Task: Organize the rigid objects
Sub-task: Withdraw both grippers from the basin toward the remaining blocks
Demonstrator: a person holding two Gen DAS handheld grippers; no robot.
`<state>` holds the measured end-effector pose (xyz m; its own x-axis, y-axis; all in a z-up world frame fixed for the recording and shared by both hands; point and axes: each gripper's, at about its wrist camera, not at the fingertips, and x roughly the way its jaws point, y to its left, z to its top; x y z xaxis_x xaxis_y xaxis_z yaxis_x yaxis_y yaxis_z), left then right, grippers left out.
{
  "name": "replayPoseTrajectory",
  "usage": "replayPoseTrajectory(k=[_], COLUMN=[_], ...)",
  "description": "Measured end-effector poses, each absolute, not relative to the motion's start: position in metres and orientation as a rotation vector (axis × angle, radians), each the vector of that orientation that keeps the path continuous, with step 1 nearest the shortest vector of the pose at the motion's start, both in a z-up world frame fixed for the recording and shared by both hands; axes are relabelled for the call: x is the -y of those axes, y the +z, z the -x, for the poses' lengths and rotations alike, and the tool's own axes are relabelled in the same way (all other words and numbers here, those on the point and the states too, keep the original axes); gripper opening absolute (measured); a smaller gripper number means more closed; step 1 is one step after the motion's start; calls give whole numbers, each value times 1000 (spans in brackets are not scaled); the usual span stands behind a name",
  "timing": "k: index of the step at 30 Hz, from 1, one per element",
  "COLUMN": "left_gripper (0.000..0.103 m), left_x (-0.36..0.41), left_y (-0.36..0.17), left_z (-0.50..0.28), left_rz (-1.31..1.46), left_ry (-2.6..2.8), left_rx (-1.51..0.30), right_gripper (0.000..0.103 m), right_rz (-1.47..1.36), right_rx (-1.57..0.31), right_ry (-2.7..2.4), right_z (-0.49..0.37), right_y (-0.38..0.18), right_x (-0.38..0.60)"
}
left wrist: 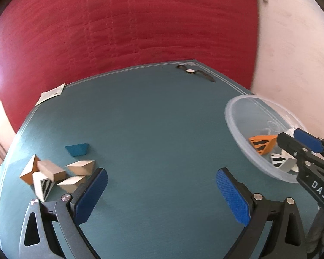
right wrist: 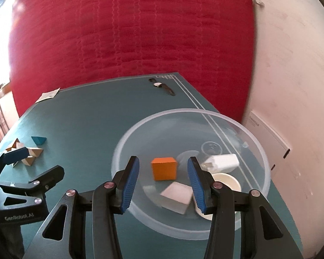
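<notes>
Several wooden blocks (left wrist: 54, 172) lie in a loose heap at the left of the teal table (left wrist: 151, 118), with a blue wedge (left wrist: 77, 149) just beyond them. My left gripper (left wrist: 162, 172) hangs open and empty over bare table, its left pad beside the heap. A clear plastic bowl (right wrist: 257, 142) stands at the right. In it lie an orange block (right wrist: 164, 168), a white block (right wrist: 177, 196), a white adapter (right wrist: 222, 161) and a small white cup (right wrist: 226, 183). My right gripper (right wrist: 163, 161) hovers over the bowl, jaws apart, with the orange block below and clear of both pads.
A wristwatch (right wrist: 162, 85) lies near the table's far edge and a paper card (right wrist: 47, 95) at the far left corner. A red quilted cloth hangs behind. A white box (right wrist: 267, 133) stands against the wall right of the table. The left gripper (right wrist: 36, 164) shows at left.
</notes>
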<state>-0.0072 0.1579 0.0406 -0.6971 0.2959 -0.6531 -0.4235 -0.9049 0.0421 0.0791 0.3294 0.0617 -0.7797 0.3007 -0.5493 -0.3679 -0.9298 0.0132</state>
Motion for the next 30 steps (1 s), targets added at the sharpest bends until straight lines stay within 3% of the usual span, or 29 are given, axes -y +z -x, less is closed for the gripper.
replayPoseTrajectory(k=[30], left_gripper=[102], left_x=[-61], left_y=[31], left_z=[26], left_rz=[1032], left_ry=[2769], left_rx=[-183], right_gripper=[49], right_rz=[892], right_rx=[-55], right_ry=[2763], right_z=[-48], right_y=[61], right_x=[-265])
